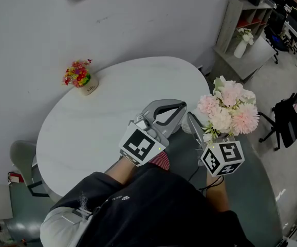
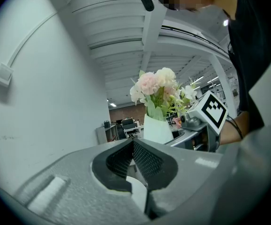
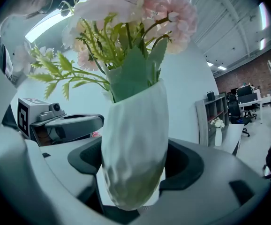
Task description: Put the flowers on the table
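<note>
Vase (image 3: 134,125) upright between jaws of right gripper (image 3: 135,172)

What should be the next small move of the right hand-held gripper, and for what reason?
Probably carry the vase leftward over the table: the right hand-held gripper clamps it, and it seems to hang beside the table's edge, not above it.

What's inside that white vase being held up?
Pink and cream flowers with green leaves rise from the white vase, gripped by the right gripper. Its opaque wall hides the lower stems and any water.
</note>
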`<state>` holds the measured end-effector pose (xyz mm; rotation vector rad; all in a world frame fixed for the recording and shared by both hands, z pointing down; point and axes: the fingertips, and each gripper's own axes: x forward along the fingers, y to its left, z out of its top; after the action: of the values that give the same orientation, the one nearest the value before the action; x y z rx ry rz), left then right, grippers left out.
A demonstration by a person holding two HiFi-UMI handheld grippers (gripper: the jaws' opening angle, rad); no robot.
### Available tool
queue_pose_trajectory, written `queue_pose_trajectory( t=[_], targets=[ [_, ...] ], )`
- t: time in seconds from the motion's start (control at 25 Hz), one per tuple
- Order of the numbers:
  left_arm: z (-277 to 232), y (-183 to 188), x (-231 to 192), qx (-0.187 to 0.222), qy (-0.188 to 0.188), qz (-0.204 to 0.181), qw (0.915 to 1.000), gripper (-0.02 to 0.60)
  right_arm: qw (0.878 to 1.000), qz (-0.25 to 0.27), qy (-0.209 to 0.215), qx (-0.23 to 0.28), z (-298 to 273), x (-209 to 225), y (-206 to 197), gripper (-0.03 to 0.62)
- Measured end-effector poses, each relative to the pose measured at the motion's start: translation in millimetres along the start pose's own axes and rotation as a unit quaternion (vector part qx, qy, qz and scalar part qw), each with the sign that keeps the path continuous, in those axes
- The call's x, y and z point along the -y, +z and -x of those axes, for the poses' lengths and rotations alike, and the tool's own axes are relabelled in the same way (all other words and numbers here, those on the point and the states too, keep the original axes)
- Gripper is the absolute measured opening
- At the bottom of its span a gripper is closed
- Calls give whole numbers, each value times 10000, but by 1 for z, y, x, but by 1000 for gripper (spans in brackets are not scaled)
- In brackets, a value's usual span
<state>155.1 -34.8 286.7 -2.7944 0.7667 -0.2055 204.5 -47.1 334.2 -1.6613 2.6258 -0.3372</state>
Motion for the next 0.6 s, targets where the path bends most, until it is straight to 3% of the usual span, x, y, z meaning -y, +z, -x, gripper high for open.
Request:
queue_pose_trajectory(
  t=[0.28,0.6],
  targets=[
    [-19,-12,-47,-11,25,132,9999,-2,9999,8,10,-118,-49,13,8,370],
    [-21,-15,-57,-15,153,104,9998,-2,9999,50,117,-112,-60,14,9,370]
  ],
)
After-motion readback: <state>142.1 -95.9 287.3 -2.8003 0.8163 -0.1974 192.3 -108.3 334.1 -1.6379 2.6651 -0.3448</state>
